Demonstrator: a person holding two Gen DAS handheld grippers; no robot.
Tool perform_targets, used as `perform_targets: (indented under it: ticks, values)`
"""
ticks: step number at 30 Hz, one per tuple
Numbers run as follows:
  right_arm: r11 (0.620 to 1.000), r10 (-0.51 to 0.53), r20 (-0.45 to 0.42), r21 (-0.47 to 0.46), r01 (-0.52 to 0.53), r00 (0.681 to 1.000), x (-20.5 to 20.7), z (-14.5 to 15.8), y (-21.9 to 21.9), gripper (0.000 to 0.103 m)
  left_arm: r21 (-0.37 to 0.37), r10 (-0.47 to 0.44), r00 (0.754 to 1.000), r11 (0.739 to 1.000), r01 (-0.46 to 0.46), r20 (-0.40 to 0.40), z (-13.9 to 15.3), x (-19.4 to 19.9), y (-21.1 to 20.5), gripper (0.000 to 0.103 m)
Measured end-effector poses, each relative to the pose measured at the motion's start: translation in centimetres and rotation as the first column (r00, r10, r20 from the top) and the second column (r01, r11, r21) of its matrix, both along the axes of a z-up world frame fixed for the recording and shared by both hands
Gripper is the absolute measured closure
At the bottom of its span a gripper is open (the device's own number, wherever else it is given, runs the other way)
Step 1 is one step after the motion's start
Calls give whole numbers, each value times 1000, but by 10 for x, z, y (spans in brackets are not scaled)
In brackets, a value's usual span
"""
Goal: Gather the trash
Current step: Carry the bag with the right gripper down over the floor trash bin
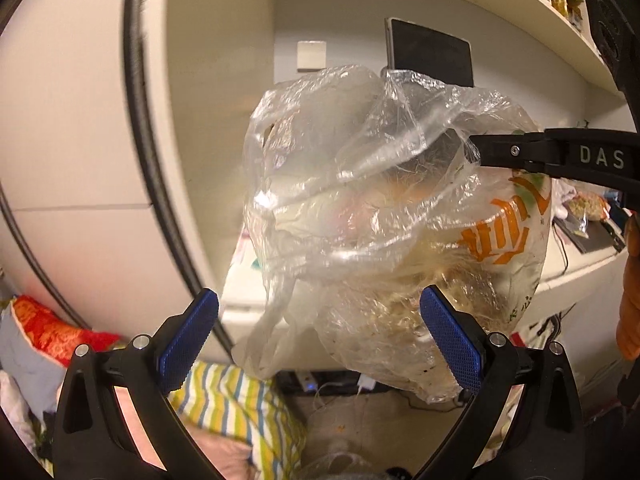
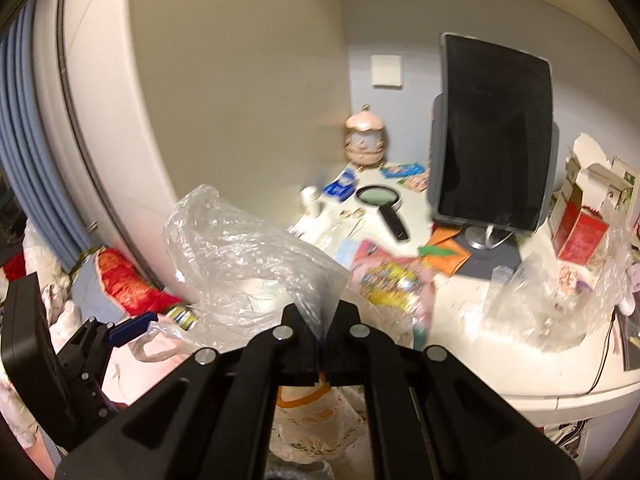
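Left wrist: left claw (image 1: 319, 335) open, blue ribbed pads empty. Trash bag (image 1: 384, 216) hangs just ahead of it, off the desk (image 1: 576, 268), crinkled clear film, stuffed, orange print unreadable. Right claw (image 1: 508, 151) pinches its top; arm reads "DAS".

Right wrist: right claw (image 2: 322, 320) clamped on trash bag (image 2: 248, 256) film, over the desk's (image 2: 460, 320) left edge.

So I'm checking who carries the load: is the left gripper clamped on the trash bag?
No, the left gripper stands open; the trash bag hangs from the right gripper.
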State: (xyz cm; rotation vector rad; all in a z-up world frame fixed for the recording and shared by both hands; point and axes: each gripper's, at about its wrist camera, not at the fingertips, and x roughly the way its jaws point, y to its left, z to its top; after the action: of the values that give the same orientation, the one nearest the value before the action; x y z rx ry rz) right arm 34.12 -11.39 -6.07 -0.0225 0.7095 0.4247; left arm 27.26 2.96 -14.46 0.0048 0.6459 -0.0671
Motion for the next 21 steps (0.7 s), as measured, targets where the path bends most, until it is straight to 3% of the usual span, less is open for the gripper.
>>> perform_targets:
  ticks: [8,21]
  values:
    - [997,71,-106,-33,-74,992,-69,-49,24,100,35,12,997,999,-10,-83,-41,-65,16,5]
    - [979,126,-318,-116,-170,940,-163,-166,44,100,56,43,962,998,-29,-269,-159,-145,28,5]
